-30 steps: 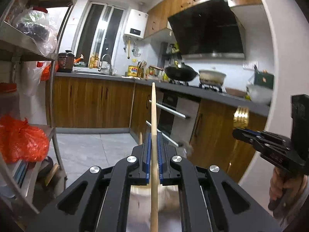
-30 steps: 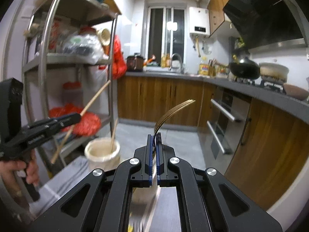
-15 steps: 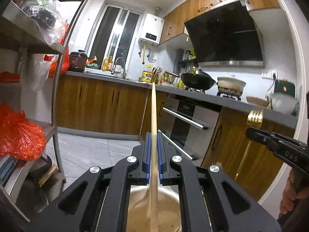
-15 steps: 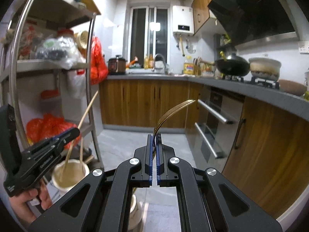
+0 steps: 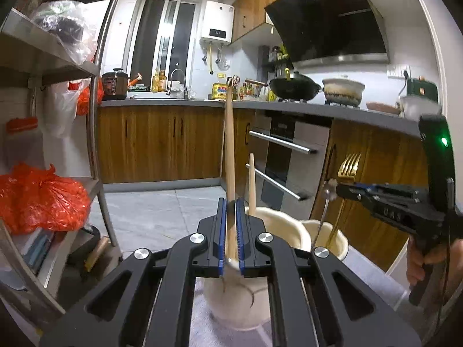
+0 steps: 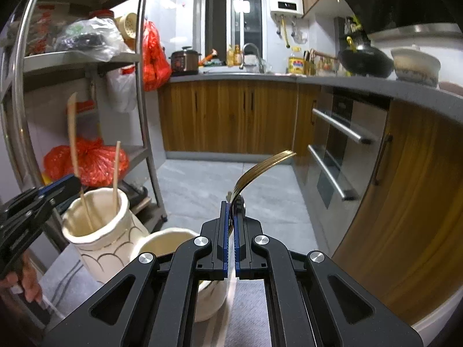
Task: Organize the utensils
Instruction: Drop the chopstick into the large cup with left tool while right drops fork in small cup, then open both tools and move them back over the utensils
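Note:
My left gripper [image 5: 230,202] is shut on a wooden chopstick [image 5: 230,144] whose lower end dips into a cream ceramic cup [image 5: 234,297] with a scallop pattern. A second chopstick [image 5: 251,182] stands in that cup. My right gripper [image 6: 231,205] is shut on a gold fork [image 6: 260,170], tines up, held over a second plain cream cup [image 6: 165,240]. In the right wrist view the patterned cup [image 6: 101,240] holds both chopsticks, and the left gripper [image 6: 66,185] shows at the left. In the left wrist view the right gripper [image 5: 341,188] holds the fork [image 5: 348,167] over the plain cup [image 5: 324,231].
Both cups stand on a grey striped cloth [image 6: 66,277]. A metal shelf rack [image 6: 141,115] with red bags [image 6: 86,162] stands at the left. Wooden kitchen cabinets [image 6: 231,115] and an oven [image 6: 341,144] run along the back and right.
Both grippers have moved down toward the cups. The left gripper's chopstick now reaches into the patterned cup, and the fork has come over the plain cup.

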Motion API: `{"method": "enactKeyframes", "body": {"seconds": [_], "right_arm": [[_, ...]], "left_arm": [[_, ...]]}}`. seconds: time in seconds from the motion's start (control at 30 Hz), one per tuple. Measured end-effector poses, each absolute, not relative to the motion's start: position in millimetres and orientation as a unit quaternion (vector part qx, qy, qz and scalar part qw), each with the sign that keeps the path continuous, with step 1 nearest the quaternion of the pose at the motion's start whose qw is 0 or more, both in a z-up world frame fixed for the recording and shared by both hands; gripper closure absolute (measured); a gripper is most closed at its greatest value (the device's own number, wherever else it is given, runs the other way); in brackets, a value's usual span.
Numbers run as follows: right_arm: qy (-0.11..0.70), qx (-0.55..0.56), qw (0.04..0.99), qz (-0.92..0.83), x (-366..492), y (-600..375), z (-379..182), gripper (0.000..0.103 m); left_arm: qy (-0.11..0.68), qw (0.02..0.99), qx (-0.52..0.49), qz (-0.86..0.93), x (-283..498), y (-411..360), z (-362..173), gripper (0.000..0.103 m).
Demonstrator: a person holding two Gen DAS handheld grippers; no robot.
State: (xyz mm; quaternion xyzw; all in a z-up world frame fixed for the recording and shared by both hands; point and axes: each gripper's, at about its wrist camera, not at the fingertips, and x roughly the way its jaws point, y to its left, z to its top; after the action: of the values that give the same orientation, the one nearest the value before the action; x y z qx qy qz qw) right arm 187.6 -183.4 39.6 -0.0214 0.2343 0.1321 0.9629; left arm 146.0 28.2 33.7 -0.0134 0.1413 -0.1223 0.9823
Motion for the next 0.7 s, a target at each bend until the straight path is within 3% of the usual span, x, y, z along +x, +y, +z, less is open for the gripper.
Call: {"method": "enactKeyframes", "body": {"seconds": [0.03, 0.1, 0.2, 0.27, 0.3, 0.47, 0.53, 0.7], "right_arm": [[0.235, -0.021, 0.963, 0.131, 187, -183, 39, 0.099], [0.237, -0.021, 0.963, 0.129, 188, -183, 39, 0.099], [0.242, -0.024, 0.961, 0.131, 187, -183, 41, 0.095], [0.240, -0.020, 0.962, 0.133, 184, -185, 44, 0.079], [0.237, -0.017, 0.962, 0.134, 183, -187, 45, 0.063], [0.228, 0.009, 0.964, 0.136, 167, -204, 54, 0.032], [0.223, 0.021, 0.964, 0.139, 159, -211, 56, 0.010], [0.210, 0.047, 0.965, 0.151, 132, -231, 62, 0.005]], "left_arm": [[0.142, 0.982, -0.009, -0.122, 144, 28, 33, 0.094], [0.143, 0.983, -0.006, -0.118, 142, 29, 33, 0.079], [0.149, 0.982, -0.008, -0.112, 141, 29, 34, 0.075], [0.150, 0.982, -0.009, -0.112, 140, 30, 35, 0.072], [0.150, 0.982, -0.009, -0.111, 138, 30, 36, 0.065], [0.149, 0.984, -0.004, -0.102, 124, 32, 42, 0.048], [0.148, 0.984, -0.003, -0.099, 117, 32, 44, 0.039], [0.143, 0.986, 0.010, -0.087, 94, 33, 49, 0.011]]}}
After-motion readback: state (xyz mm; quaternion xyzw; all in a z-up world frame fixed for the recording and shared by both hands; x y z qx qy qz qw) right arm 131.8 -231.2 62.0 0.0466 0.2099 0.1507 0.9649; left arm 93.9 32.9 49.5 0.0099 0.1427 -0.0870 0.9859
